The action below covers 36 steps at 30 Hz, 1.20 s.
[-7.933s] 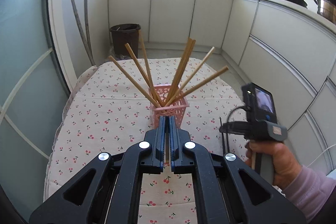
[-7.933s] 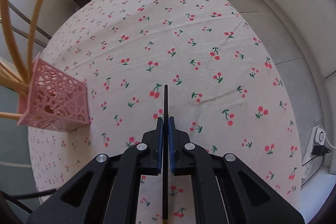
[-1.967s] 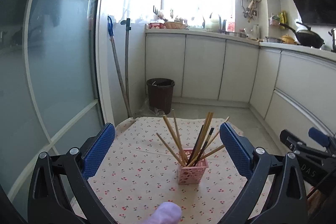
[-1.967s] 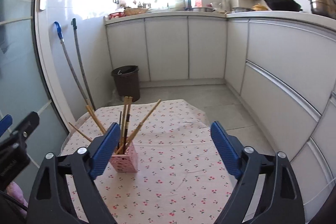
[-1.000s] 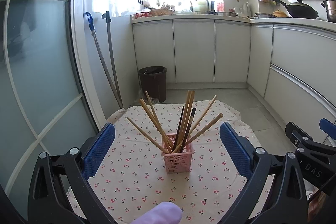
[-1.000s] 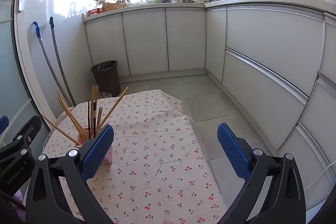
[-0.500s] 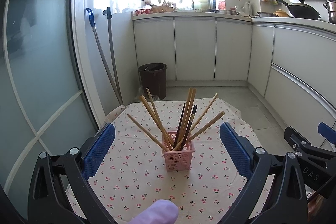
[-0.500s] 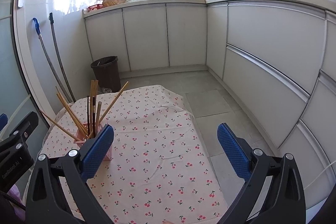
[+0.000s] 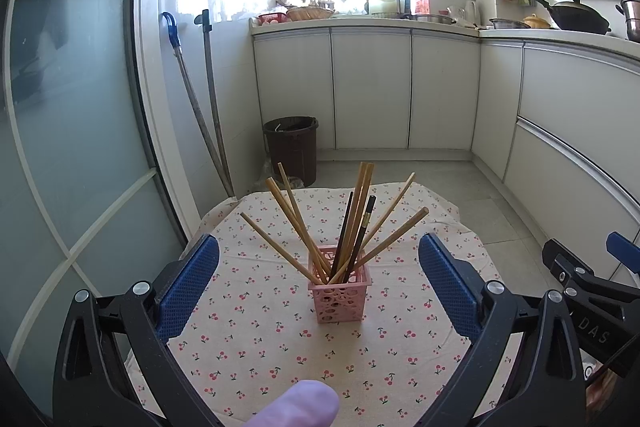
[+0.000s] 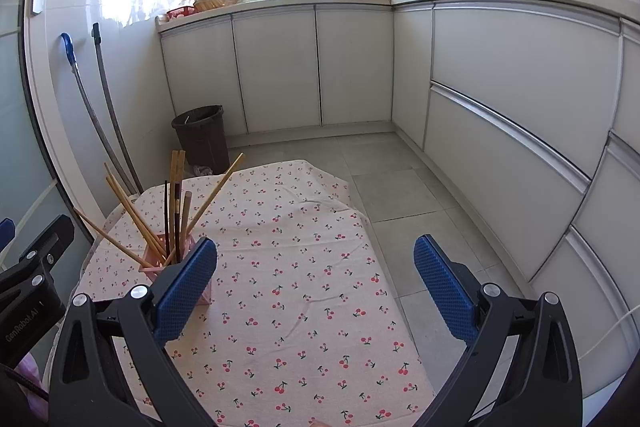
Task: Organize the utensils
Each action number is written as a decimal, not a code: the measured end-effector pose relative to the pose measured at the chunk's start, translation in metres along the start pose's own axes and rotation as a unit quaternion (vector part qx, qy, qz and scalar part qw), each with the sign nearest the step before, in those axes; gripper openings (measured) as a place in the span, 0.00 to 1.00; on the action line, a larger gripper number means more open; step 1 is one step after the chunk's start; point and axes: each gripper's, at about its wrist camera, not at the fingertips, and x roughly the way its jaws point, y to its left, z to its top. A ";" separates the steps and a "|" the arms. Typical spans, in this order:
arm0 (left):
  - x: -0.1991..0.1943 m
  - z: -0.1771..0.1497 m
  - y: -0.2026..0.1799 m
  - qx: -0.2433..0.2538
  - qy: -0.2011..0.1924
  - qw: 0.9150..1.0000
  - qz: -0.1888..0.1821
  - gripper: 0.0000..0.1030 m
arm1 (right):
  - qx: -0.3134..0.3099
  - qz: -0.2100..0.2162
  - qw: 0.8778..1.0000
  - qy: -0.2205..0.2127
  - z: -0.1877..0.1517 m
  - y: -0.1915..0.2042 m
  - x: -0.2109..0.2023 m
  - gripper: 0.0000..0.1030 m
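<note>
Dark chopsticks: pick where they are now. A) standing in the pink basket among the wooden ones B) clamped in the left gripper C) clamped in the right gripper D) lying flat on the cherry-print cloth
A: the dark chopsticks stand in the pink basket among the wooden chopsticks, while the left gripper and right gripper are both open and hold nothing.

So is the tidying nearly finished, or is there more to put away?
It looks about finished. The chopsticks, wooden and dark, all stand in the pink basket on the cherry tablecloth. Both the left claw and the right claw are open and empty. No loose utensils show on the cloth.
</note>
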 end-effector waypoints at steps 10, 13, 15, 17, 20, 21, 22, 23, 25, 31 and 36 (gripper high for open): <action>0.001 -0.001 -0.001 0.001 0.004 1.000 0.001 0.93 | 0.001 -0.002 1.000 0.004 -0.002 0.001 0.002 0.93; 0.001 -0.001 0.000 0.001 0.004 1.000 0.001 0.93 | 0.001 -0.002 1.000 0.005 -0.002 0.001 0.002 0.93; 0.001 -0.001 0.000 0.001 0.004 1.000 0.001 0.93 | 0.001 -0.003 1.000 0.005 -0.002 0.002 0.002 0.93; 0.001 -0.001 0.000 0.001 0.005 1.000 0.001 0.93 | 0.001 -0.002 1.000 0.006 -0.002 0.001 0.002 0.93; 0.002 0.000 0.000 0.001 0.005 1.000 0.001 0.93 | 0.001 -0.003 1.000 0.006 -0.002 0.001 0.002 0.93; 0.002 0.000 0.000 0.001 0.005 1.000 0.001 0.93 | 0.002 -0.003 1.000 0.006 -0.002 0.001 0.002 0.93; 0.002 0.000 -0.001 0.000 0.005 1.000 0.002 0.93 | 0.002 -0.002 1.000 0.007 -0.002 0.001 0.002 0.93; 0.002 0.000 0.000 0.000 0.005 1.000 0.001 0.93 | 0.003 -0.002 1.000 0.007 -0.002 0.001 0.003 0.93; 0.002 0.000 0.000 0.001 0.006 1.000 0.000 0.93 | 0.002 -0.002 1.000 0.007 -0.002 0.001 0.003 0.93; 0.003 -0.001 0.001 -0.001 0.006 1.000 0.000 0.93 | 0.002 -0.002 1.000 0.010 -0.002 0.001 0.004 0.93; 0.005 -0.003 0.000 -0.002 0.010 1.000 0.002 0.93 | 0.003 0.000 1.000 0.012 -0.002 0.000 0.004 0.93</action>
